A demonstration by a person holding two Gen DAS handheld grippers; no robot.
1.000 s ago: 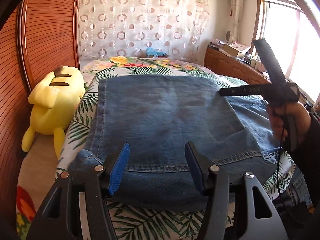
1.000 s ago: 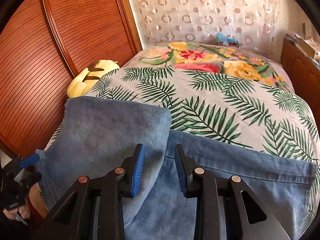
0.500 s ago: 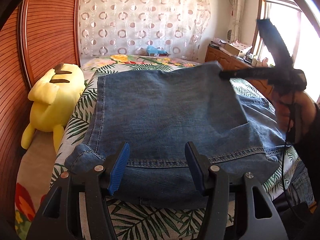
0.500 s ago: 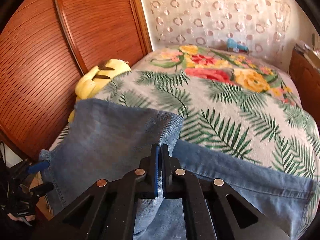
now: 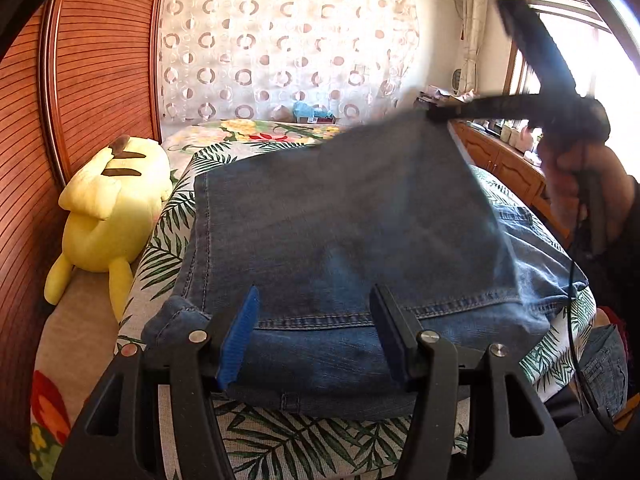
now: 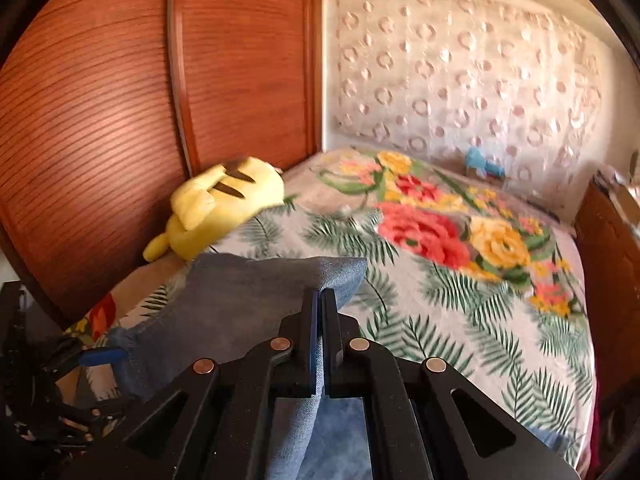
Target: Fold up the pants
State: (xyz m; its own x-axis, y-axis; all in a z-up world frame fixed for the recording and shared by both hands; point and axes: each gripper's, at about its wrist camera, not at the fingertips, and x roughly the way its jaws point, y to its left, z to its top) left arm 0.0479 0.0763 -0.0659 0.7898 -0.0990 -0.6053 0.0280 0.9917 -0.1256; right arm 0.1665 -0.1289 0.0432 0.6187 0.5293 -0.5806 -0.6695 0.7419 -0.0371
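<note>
Pants [image 5: 344,232] on bed [image 6: 460,280], corner pinched in right tongs [image 6: 320,300]; left tongs [image 5: 316,336] agape, empty.

**Count**

1 pair of jeans [image 5: 340,232], 2 grippers: left [image 5: 316,336], right [image 6: 320,320]. 1 yellow plush [image 5: 108,208], 1 bed [image 6: 460,280], 1 curtain [image 5: 280,52], 1 small blue toy [image 6: 482,164] at the far end.
</note>
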